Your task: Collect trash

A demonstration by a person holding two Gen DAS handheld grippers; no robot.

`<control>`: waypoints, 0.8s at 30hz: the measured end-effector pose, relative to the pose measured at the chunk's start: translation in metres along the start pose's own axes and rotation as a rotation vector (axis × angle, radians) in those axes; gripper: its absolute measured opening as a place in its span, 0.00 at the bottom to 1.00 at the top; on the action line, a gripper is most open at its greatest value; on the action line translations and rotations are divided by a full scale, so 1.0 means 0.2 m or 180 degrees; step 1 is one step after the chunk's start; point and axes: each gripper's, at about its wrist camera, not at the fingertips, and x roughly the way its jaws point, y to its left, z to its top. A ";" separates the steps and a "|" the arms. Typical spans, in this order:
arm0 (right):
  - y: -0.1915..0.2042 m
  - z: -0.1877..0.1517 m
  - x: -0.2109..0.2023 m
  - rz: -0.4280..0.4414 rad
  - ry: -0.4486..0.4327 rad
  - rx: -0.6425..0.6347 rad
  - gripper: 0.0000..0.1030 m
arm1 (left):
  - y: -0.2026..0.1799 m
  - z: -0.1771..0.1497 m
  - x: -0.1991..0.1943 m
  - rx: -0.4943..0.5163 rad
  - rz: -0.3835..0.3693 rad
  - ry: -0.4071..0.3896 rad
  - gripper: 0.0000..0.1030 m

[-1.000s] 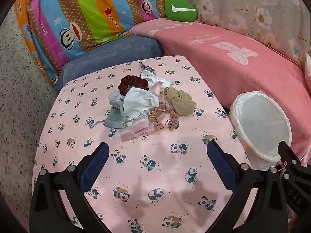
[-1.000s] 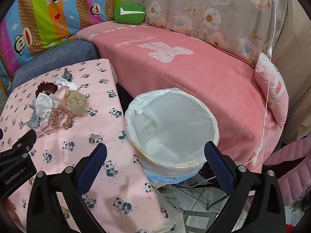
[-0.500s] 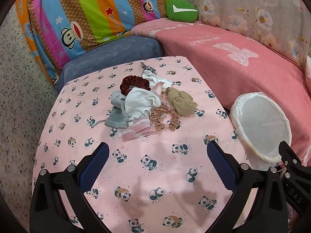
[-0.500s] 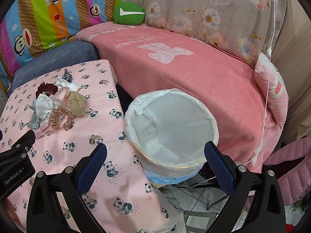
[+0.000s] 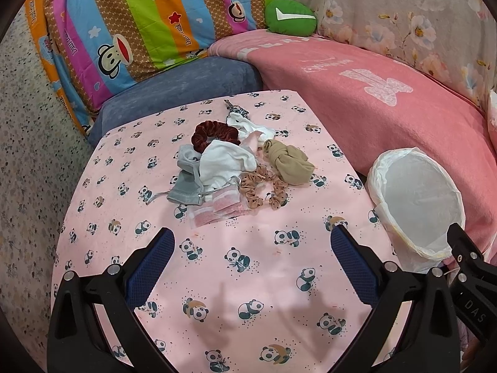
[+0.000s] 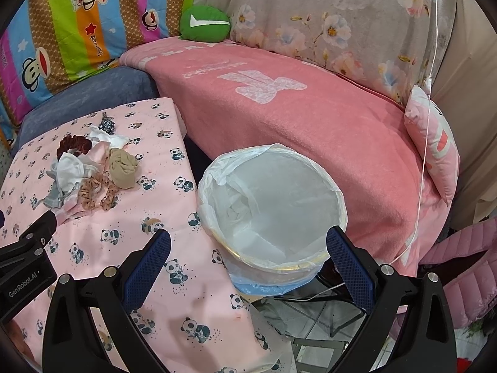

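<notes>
Honestly, with my left gripper (image 5: 251, 267) and right gripper (image 6: 248, 261) spread wide and empty, the tangled pile (image 5: 239, 171) (all soft cloth) could snag together and miss the bin (image 6: 273, 211).

Spread left tool (image 5: 251, 248) above tablecloth (image 5: 248, 279)

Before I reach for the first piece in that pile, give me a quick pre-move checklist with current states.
1. Left gripper open and holding nothing: ok.
2. Right gripper open and holding nothing: ok.
3. Lined bin mouth unobstructed: ok.
4. Table between the left gripper and the pile bare: ok.
5. Pieces separable: not ok, the white cloth overlaps the grey pouch and maroon scrunchie.
6. Bin steady on its footing: cannot tell.
</notes>
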 end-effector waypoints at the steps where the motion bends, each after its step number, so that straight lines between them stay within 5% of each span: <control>1: 0.00 0.00 0.00 0.0000 0.0000 0.0000 0.95 | 0.00 0.00 0.00 -0.0001 0.0001 -0.0002 0.93; 24: -0.01 0.00 0.00 0.0009 -0.0015 0.0009 0.95 | -0.03 0.01 -0.01 0.0039 -0.0008 -0.0020 0.93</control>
